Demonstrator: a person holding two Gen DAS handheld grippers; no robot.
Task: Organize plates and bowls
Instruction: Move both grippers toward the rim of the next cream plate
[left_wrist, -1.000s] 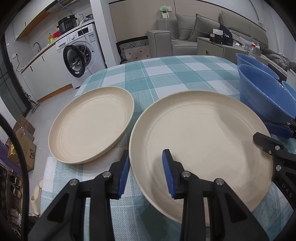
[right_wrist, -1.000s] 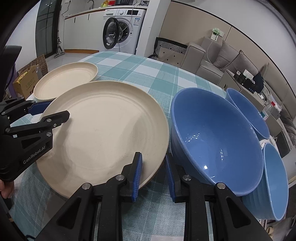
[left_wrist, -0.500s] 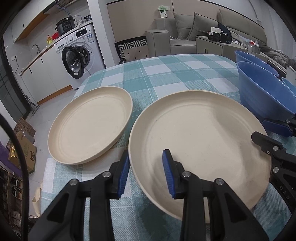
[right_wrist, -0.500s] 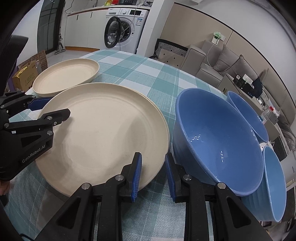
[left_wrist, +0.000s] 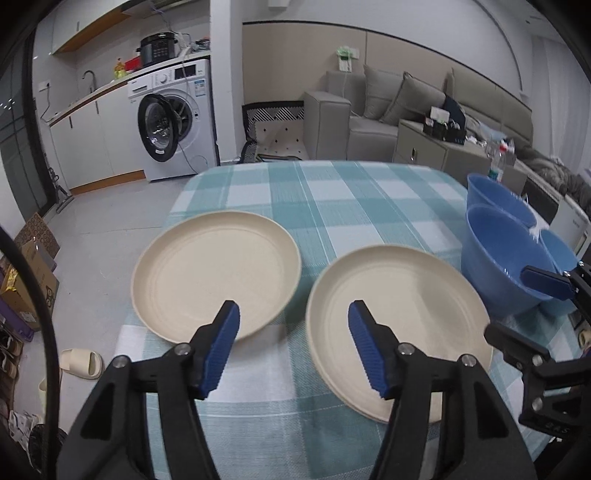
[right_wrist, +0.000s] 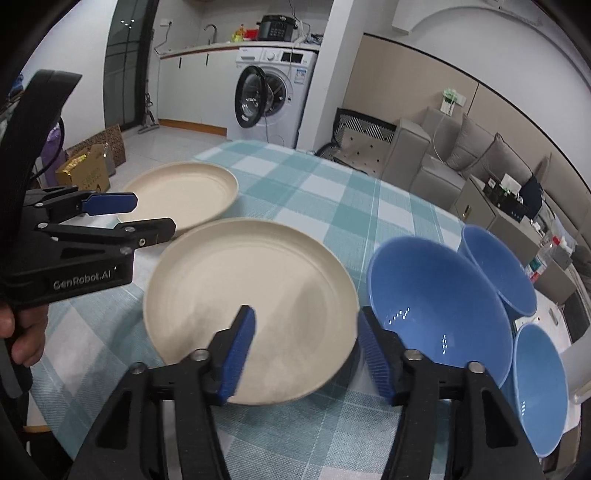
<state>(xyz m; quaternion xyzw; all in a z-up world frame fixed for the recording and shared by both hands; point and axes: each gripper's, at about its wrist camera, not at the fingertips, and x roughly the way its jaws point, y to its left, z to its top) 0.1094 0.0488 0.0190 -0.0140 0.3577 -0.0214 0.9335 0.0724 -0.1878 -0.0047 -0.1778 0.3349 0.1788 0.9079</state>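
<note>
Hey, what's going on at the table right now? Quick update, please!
Left tool and right tool just opened, both empty. Near plate flat on the tablecloth, second plate beside it. Three blue bowls alongside; nothing blocking.

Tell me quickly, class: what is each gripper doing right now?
Left gripper: open, jaws just opened, holding nothing, above the near plate's rim.
Right gripper: open, jaws just opened, holding nothing.

The far half of the teal-checked tablecloth-covered table (left_wrist: 332, 192) lies open. Along its near edge two cream round plates (left_wrist: 218, 280) (left_wrist: 399, 321) sit apart; three glossy blue bowls (right_wrist: 436, 310) crowd the right edge.
</note>
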